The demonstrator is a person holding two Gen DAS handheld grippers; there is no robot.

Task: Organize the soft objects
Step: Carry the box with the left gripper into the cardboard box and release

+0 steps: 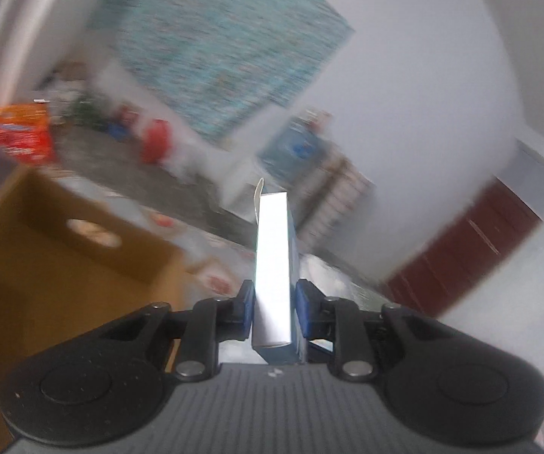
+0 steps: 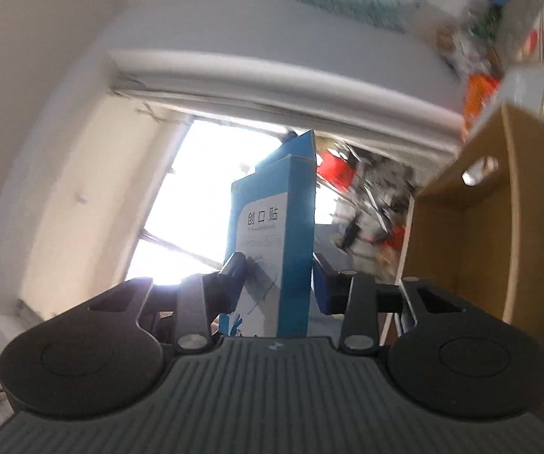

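In the left wrist view my left gripper (image 1: 275, 295) is shut on a slim white-and-blue carton (image 1: 273, 246), which stands upright between the blue pads with its top flap loose. An open brown cardboard box (image 1: 63, 265) with a handle cutout lies below and to the left of it. In the right wrist view my right gripper (image 2: 277, 268) is shut on a blue carton (image 2: 272, 204) with a white label and printed characters, its top flap open. The same cardboard box (image 2: 461, 227) stands just right of that gripper. Both views are motion-blurred.
An orange-red packet (image 1: 18, 132) and a red item (image 1: 154, 143) lie among blurred clutter on a grey surface behind the box. A teal patterned panel (image 1: 215, 38) hangs on the wall. A dark red door (image 1: 461, 249) is at the right. A bright window (image 2: 181, 208) fills the right wrist view.
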